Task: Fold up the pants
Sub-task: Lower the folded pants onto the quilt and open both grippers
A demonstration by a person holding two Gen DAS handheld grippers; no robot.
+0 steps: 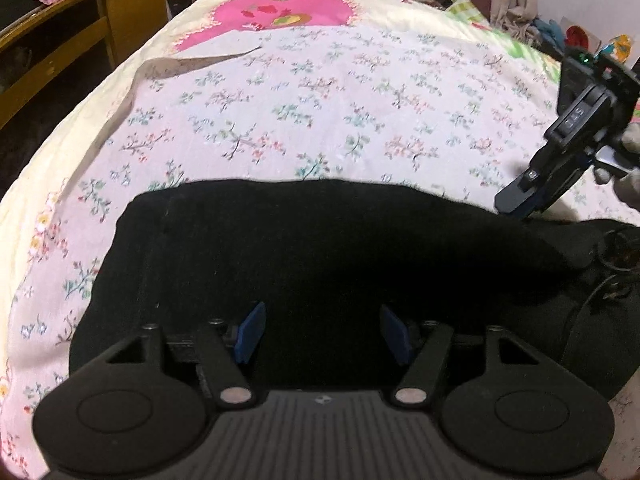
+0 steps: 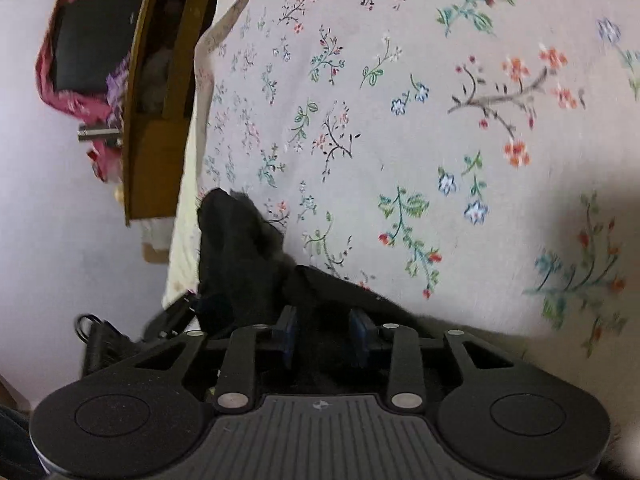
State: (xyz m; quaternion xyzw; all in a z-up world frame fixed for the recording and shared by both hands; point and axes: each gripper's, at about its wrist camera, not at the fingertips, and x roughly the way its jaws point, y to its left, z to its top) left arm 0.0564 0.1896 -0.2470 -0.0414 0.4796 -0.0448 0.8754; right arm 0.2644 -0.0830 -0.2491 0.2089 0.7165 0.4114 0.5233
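Black pants [image 1: 320,240] lie spread across the near part of a floral bedsheet [image 1: 320,100]. My left gripper [image 1: 322,332] hovers over the pants with its blue pads [image 1: 250,332] wide apart and nothing between them. My right gripper shows at the right of the left wrist view [image 1: 516,200], at the pants' far right edge. In the right wrist view the right gripper [image 2: 323,334] has its blue pads [image 2: 288,334] apart, with black pants fabric [image 2: 244,252] between and ahead of them; the fabric rises in a bunched fold to the left.
A yellow wooden cabinet [image 1: 80,32] stands left of the bed and also shows in the right wrist view [image 2: 156,120]. A pink patterned panel [image 1: 280,4] covers the bed's far end. Clothes and clutter [image 1: 560,28] sit at the far right. A black cable [image 2: 96,340] lies by the bed edge.
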